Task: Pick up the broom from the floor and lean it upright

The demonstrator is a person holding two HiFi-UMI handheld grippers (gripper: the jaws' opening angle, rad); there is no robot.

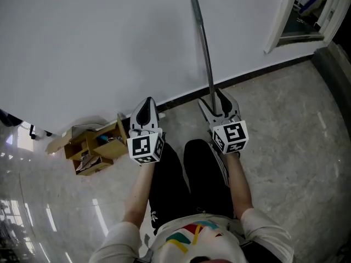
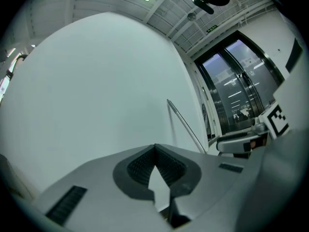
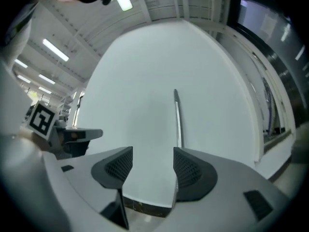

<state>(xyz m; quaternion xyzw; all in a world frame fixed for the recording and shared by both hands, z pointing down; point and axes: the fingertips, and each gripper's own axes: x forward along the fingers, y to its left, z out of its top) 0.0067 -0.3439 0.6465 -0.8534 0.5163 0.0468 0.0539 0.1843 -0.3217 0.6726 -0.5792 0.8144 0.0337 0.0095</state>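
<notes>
The broom's grey metal handle [image 1: 203, 43] stands nearly upright and leans on the white wall; its top end rests against the wall. The broom's head is hidden behind my right gripper [image 1: 215, 101]. That gripper is open, and the handle [image 3: 177, 122] runs up between the jaws, close along the right-hand pad [image 3: 186, 168], with a wide gap to the other pad. My left gripper [image 1: 147, 102] hangs beside it, to the left, shut with nothing in it [image 2: 155, 149]. From that side the handle [image 2: 186, 127] shows to the right.
A wooden box [image 1: 94, 146] with small items sits at the wall's foot on the left. A black skirting strip [image 1: 258, 73] runs along the wall. A white door frame [image 1: 277, 26] stands at the upper right. The person's legs in black trousers [image 1: 186, 179] are below the grippers.
</notes>
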